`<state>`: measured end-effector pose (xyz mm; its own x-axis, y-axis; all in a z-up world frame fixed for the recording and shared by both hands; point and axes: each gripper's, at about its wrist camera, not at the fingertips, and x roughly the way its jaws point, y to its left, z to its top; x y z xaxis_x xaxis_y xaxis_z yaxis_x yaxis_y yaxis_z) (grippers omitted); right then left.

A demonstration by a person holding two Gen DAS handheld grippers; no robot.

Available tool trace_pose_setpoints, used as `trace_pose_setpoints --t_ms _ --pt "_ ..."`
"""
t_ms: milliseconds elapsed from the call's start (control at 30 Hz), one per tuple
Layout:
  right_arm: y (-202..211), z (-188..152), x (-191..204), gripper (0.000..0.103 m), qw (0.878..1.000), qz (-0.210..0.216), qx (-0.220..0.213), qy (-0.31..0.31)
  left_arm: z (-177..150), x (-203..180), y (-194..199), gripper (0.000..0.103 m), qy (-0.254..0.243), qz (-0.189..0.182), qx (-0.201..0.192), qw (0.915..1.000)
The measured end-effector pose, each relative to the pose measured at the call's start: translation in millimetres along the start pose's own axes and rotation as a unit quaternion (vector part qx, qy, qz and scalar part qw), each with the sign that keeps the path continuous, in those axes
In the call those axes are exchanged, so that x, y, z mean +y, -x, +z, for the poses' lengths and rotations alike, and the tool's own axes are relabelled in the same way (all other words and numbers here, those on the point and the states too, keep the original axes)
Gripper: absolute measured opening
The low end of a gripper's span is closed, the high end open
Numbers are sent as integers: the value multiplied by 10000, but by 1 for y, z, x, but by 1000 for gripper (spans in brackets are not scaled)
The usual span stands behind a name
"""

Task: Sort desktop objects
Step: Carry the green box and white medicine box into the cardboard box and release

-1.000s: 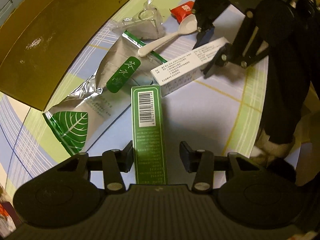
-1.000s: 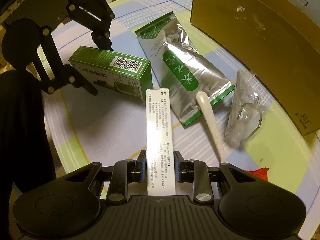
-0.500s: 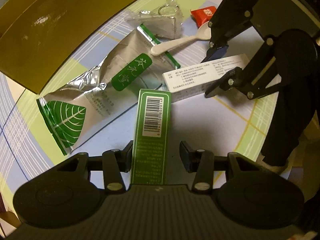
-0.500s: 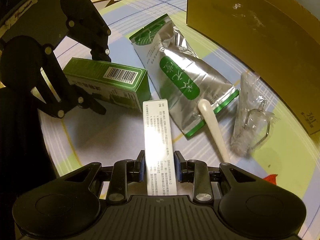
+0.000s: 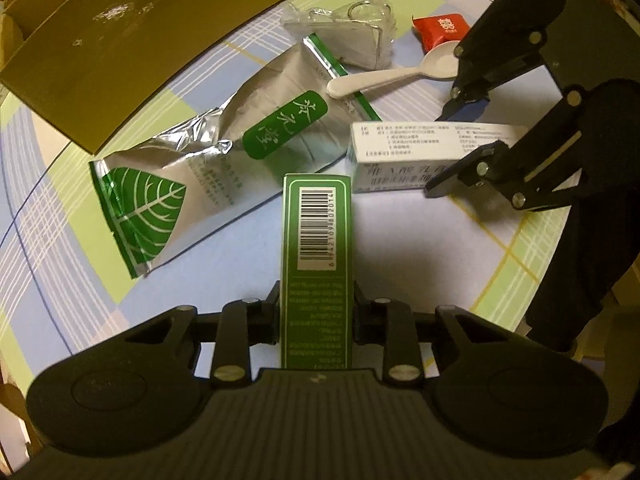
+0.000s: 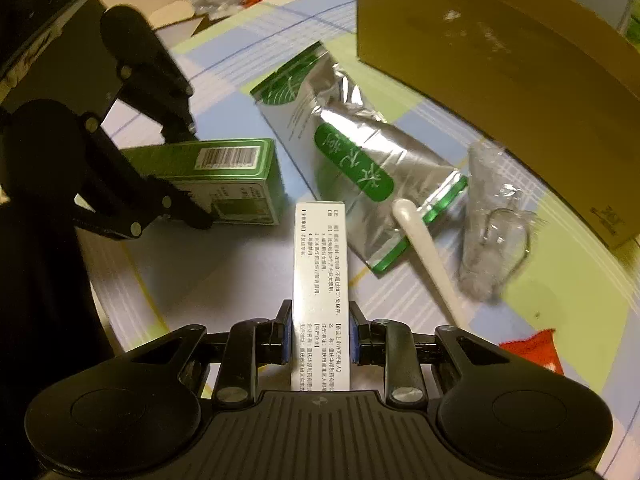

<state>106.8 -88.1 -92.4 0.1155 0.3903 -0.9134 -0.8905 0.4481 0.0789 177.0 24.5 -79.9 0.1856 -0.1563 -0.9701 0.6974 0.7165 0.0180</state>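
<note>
The left gripper (image 5: 316,312) pinches the green box (image 5: 318,256) at its near end; the right gripper (image 6: 320,336) pinches the white box (image 6: 322,280) likewise. Both boxes project forward, their far ends close together. Beyond them lie the foil pouch (image 6: 360,160) and spoon (image 6: 424,248), with the cardboard box (image 6: 500,80) farthest. Both grips should stay firm, and the cartons apart, during transfer.

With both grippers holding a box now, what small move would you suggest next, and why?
Probably lift both straight up. The left gripper is shut on the green box and the right gripper on the white box, whose ends nearly meet beside the foil pouch.
</note>
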Motion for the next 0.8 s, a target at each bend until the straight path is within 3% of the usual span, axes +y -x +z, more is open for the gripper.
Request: trace_pose_setpoints --t_ms 367,800 --pt "51 -5 -3 23 9978 -109 -403 -524 1 -5 37 25 366 152 -85 9992" --pt "138 25 -24 23 9902 -417 -1041 -827 42 -3 112 25 533 280 -419 9973"
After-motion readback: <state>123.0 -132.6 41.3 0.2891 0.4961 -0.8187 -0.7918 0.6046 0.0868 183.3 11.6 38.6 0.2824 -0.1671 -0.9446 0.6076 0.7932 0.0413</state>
